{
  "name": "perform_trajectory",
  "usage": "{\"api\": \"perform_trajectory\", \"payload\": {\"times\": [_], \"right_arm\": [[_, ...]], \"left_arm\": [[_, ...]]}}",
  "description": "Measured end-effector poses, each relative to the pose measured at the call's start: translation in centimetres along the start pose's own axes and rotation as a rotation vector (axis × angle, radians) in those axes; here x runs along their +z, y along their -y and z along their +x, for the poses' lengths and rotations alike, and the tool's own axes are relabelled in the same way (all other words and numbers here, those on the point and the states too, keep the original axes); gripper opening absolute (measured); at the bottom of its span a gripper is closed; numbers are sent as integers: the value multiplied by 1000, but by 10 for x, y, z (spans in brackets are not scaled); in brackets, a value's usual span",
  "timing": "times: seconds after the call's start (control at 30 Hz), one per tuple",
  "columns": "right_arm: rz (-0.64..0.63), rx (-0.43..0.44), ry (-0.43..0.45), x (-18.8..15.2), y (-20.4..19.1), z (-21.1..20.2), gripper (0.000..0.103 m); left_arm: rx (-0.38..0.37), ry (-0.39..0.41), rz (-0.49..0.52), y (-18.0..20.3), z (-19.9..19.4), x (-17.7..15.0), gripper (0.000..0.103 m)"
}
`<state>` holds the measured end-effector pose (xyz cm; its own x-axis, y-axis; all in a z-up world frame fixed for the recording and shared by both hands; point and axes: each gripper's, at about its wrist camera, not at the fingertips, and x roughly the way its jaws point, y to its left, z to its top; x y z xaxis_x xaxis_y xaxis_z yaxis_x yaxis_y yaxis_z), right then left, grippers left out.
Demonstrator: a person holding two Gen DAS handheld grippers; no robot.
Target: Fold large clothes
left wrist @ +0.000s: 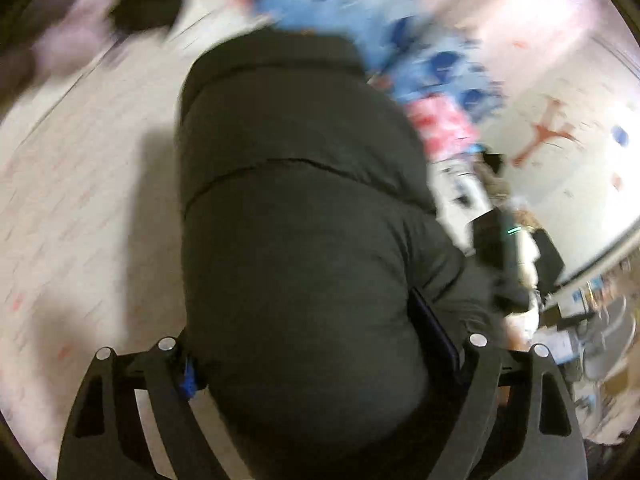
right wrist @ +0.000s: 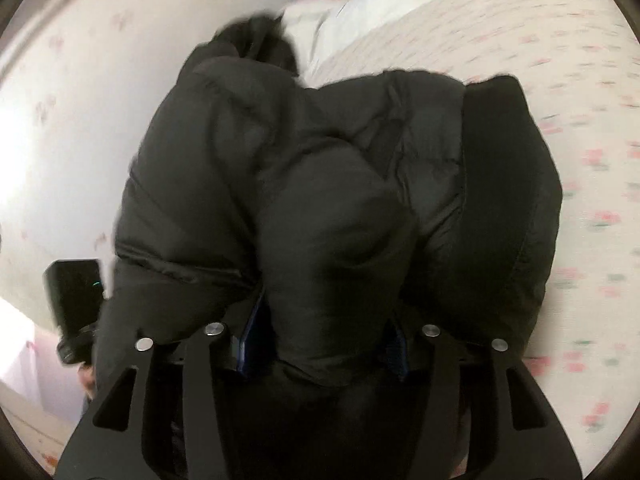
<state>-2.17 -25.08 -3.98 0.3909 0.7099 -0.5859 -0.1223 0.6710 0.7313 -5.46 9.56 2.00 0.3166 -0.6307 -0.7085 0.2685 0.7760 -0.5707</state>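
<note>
Black puffer jacket bulges between both sets of jaws, over the floral bed.
Left gripper and right gripper each clamp a fat fold; slippery padding may squirt free and spring unfolded.

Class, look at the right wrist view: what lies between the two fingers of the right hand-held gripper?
A puffy fold of the black padded jacket fills the right hand-held gripper; the right wrist view shows it.

The jacket is black, puffy and quilted, bunched into a thick mound on the bed. It fills the centre of both wrist views down to the bottom edge, seams curving across.
</note>
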Motion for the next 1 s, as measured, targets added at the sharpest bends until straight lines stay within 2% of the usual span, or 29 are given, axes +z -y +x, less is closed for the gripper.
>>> {"api": "perform_trajectory", "payload": {"times": [0.03, 0.07, 0.17, 0.23, 0.3, 0.37, 0.43, 0.5, 0.53, 0.63, 0.7, 0.73, 0.8, 0.83, 0.9, 1.0], "right_arm": [[3, 21, -12, -1, -4, 8, 51], [13, 41, -14, -3, -4, 10, 51], [94, 94, -19, -6, 9, 3, 51], [146, 125, -18, -6, 20, -5, 51], [149, 135, -16, -8, 21, -11, 53], [136, 112, -14, -7, 18, -16, 53], [124, 71, -4, 0, 8, -27, 54], [79, 0, 51, 3, -3, -43, 55], [41, -38, 118, 5, -14, -57, 58], [-81, -10, 234, 13, -49, -78, 68], [-139, -48, 238, 21, -64, -72, 72], [-148, -144, 222, 28, -66, -60, 72], [-121, -282, 192, 35, -47, -36, 72], [-67, -303, 158, 36, -22, -18, 76], [50, -224, 128, 27, 18, 4, 78], [34, -252, 114, 21, 22, 5, 77]], "left_arm": [[0, -22, -53, -18, -5, -6, 84], [5, -4, -82, -32, -15, -13, 84], [41, 149, -51, -29, -48, -24, 84], [-34, 285, -27, -4, -67, -19, 84], [-95, 322, 54, 25, -70, -12, 84], [-115, 283, 171, 65, -48, -4, 84], [-90, 206, 248, 87, -18, 1, 84], [-44, 133, 269, 90, 15, -2, 84], [-14, 121, 284, 88, 28, -7, 84], [15, 112, 304, 88, 37, -5, 85], [8, 113, 299, 86, 33, -3, 86], [7, 114, 296, 85, 34, -3, 86], [8, 111, 296, 79, 34, -4, 86], [-1, 108, 301, 80, 34, -4, 86], [-23, 91, 312, 81, 37, -2, 86], [13, 67, 341, 89, 47, -2, 87]]}}
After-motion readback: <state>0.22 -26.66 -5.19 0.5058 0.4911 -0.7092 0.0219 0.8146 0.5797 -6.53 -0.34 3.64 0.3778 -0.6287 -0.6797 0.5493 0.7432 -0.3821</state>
